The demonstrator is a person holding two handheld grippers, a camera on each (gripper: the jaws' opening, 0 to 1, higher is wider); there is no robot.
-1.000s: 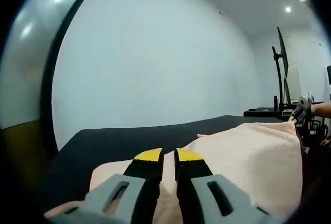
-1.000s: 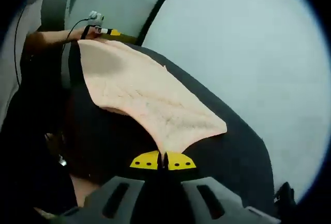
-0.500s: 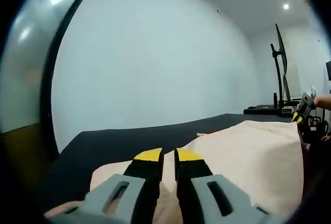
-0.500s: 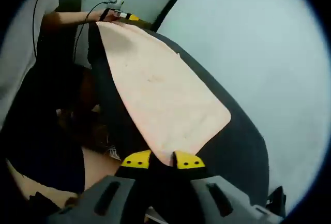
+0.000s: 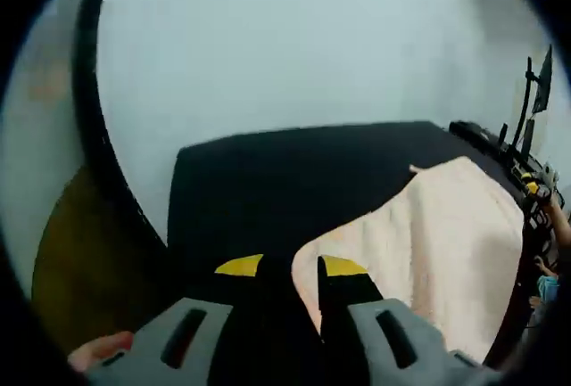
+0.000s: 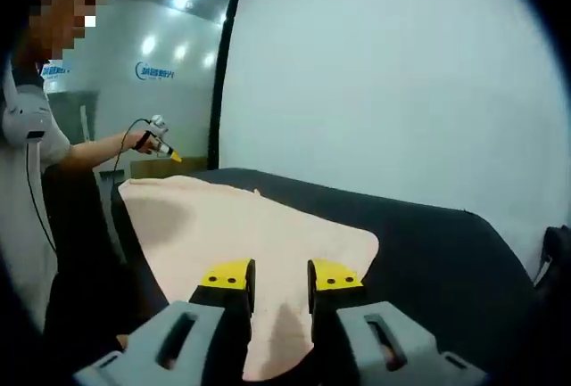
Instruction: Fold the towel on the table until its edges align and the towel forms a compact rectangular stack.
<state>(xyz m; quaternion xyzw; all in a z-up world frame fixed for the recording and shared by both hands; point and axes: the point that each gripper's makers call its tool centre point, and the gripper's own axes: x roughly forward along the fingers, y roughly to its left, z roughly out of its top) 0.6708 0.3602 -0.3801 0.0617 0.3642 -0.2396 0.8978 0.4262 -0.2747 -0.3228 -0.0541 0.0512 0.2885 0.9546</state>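
Both grippers (image 5: 293, 267) (image 6: 278, 275) have opened, dropping the soft, limp towel (image 6: 259, 239) onto the table (image 6: 428, 243); regrip its corners.

Bare table (image 5: 268, 181) beyond the towel (image 5: 446, 243) (monitor arm (image 5: 535, 101) far).

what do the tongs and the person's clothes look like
Both the left tongs and the right tongs have black jaws with yellow tips on grey slotted bases. The right tips carry small dark dots. The person wears a grey short sleeve.
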